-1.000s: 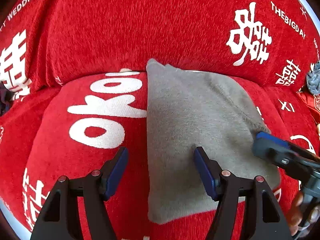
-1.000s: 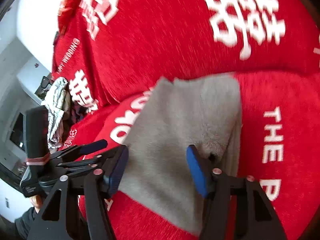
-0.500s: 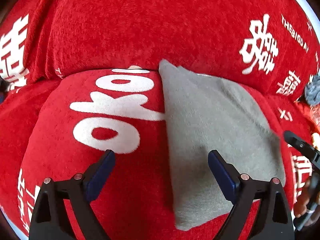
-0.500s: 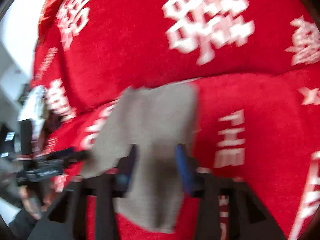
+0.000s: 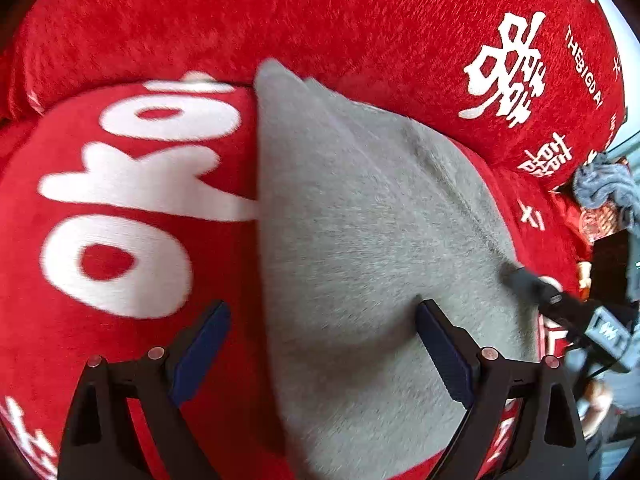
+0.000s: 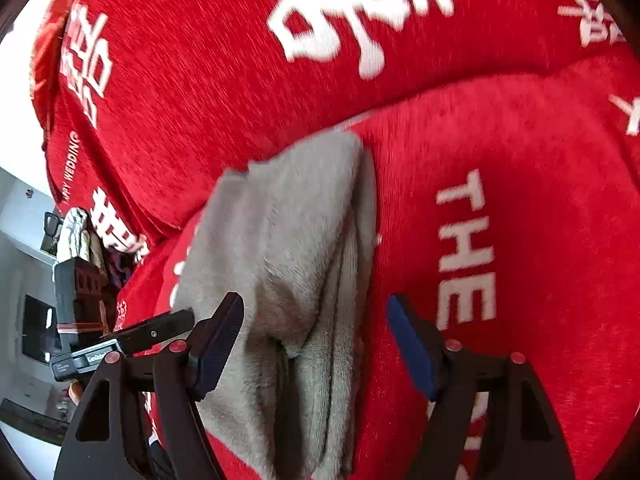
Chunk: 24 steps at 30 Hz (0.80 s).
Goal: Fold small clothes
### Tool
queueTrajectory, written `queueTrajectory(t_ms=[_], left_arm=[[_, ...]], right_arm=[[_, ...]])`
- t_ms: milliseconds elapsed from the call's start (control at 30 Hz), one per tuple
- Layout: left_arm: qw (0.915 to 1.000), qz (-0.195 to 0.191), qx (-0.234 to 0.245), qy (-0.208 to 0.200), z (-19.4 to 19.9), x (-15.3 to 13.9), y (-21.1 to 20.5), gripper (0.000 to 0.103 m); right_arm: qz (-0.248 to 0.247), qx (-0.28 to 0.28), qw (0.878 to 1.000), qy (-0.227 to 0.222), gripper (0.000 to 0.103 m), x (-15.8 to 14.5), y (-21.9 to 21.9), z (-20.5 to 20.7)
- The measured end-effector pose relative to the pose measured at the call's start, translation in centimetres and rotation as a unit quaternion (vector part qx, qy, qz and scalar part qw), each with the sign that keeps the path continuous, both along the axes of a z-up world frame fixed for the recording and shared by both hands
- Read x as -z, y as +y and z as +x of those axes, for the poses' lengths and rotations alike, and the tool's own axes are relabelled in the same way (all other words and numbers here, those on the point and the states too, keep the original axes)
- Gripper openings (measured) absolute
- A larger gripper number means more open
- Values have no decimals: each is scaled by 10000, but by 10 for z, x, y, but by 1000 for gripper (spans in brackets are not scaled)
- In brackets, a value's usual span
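Both jaw pairs have just widened. Left hand-held gripper (image 5: 322,354) gapes over the grey folded garment's (image 5: 372,216) left edge, gripping nothing; right hand-held gripper (image 6: 314,346) likewise over its layered edge. Garment released onto red sofa cover (image 5: 120,184); fold probably complete.

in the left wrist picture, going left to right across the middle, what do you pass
Big white lettering on the red cover → folded grey garment → right tool at the garment's right edge → crumpled grey-blue cloth at the far right.
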<state>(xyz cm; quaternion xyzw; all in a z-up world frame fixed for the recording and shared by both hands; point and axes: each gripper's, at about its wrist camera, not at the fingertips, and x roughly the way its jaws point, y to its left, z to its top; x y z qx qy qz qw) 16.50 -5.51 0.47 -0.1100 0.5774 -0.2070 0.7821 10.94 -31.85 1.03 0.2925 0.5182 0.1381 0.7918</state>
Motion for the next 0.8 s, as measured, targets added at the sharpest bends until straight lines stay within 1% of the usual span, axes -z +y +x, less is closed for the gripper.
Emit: queueTrajectory(t_ms=[33,67,100,167,233,300,333,400,500,600,800], left_arm=[[9999,-97,-28,64,2,2,-2,94],[9997,-211,-45,129,3,5,-5,94],[9996,-256,-38,136,4,7,-9,91],[9997,-225,67,-24,2,4,-18,81],[9997,-38,101,-207,0,0,-26,75],[9994,35,119,-338,-1,-5,-30,66],[9991,58,137,-400,-3,-7,-31,65],[9983,137,177,-530,-4,-11,-32,59],[9969,290,218,-699,-7,-15,-35,56],[9960,355,233,-789,-9,-18,-33,54],[9947,412,263,-903,-13,-21,-31,50]], right_arm=[[53,-44,10000,70,77,6,3,2],[79,-55,9999,29,77,10,8,4],[20,-48,9999,-100,77,9,12,5],[-69,-162,9998,-56,63,11,23,11],[-254,-250,9993,-102,52,10,32,14],[-368,-330,9986,-160,48,7,36,15],[-394,-351,9984,-190,45,6,37,15],[-444,-359,9980,-259,43,5,39,13],[-645,-370,9965,-380,41,1,44,10],[-926,-440,9935,-496,40,-5,53,9],[-1314,-567,9871,-718,37,-18,65,7]])
